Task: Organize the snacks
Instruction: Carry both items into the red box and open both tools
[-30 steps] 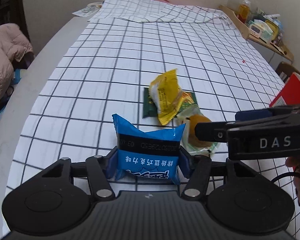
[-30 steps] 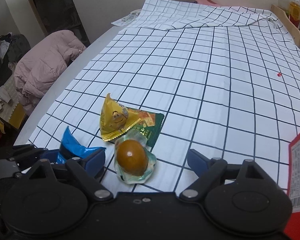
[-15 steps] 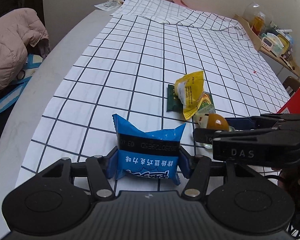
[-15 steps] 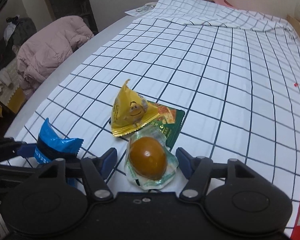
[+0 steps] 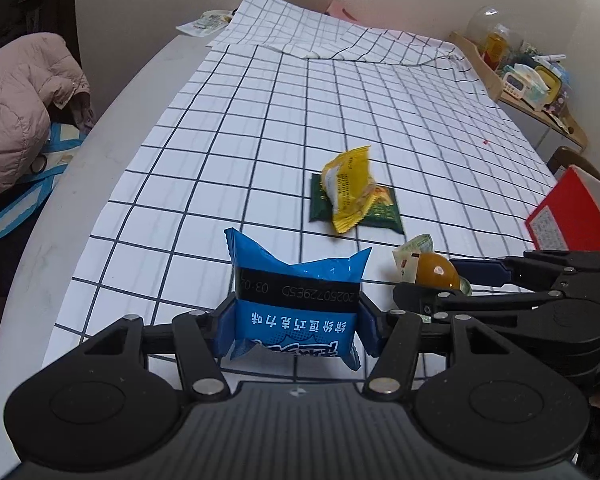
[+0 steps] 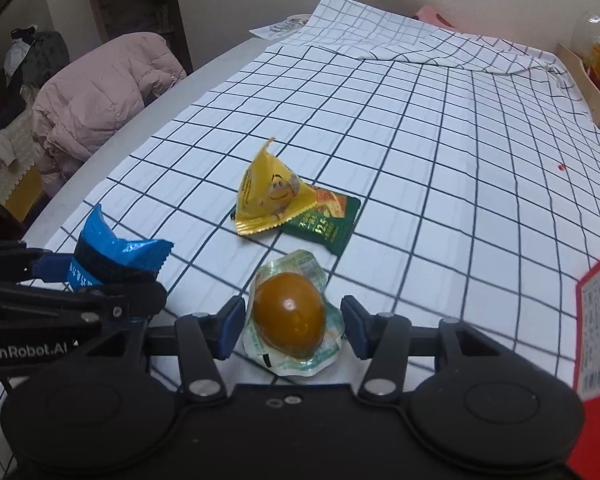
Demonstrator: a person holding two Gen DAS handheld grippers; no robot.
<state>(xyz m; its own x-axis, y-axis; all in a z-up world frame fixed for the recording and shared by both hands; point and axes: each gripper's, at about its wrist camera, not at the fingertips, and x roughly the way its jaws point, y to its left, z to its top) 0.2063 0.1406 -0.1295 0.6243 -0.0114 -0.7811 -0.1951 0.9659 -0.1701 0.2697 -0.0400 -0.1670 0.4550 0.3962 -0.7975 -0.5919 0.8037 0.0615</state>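
Left wrist view counts four snacks: a blue packet [image 5: 296,300] pinched by the left gripper [image 5: 296,330], a wrapped egg [image 6: 290,314] between the right gripper's [image 6: 292,330] closing jaws, plus a yellow packet [image 6: 270,196] lying atop a green packet [image 6: 328,224] on the checked cloth [image 6: 440,160]; a red box [image 6: 598,328] stands at right.

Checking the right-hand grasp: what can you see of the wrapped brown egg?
The wrapped egg is a glossy brown oval sealed in clear, crinkled plastic with green-printed edges. It sits between the right gripper fingers, long axis roughly along them, just above the checked tablecloth. The jaws are closing; the blue pads meet the wrapper's frilled edges, though a firm squeeze on the egg itself isn't clear. The left wrist view shows it lifted clear of the other packets.
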